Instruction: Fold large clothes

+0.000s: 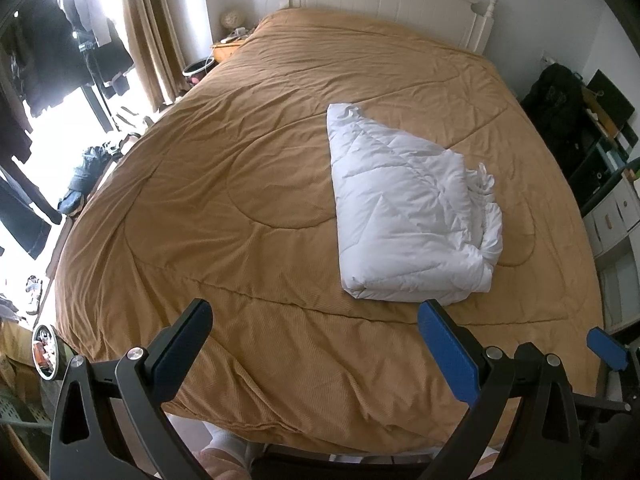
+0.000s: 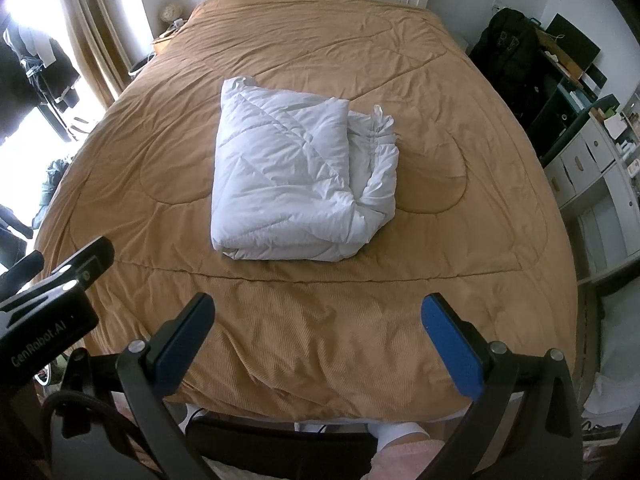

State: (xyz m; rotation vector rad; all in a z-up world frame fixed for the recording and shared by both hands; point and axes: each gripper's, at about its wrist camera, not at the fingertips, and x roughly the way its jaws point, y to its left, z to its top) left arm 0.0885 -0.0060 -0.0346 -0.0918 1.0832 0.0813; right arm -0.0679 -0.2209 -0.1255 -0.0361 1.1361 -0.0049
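Lying folded on the tan bedspread [image 2: 304, 340], the white quilt [image 2: 296, 184] sat apart from both grippers, left gripper [image 1: 316, 344] and right gripper [image 2: 320, 340], fingers spread wide, holding nothing.

Puffy white quilted cloth bundle [image 2: 296, 176] lies on a matt, ribbed tan fabric bedspread [image 2: 320, 340].

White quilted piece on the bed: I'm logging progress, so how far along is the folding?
Done: the white quilted piece lies on the tan bedspread as a compact folded bundle, its right edge bunched. In hand: nothing; left gripper and right gripper are open, short of it. Left: perhaps tidying that bunched edge.
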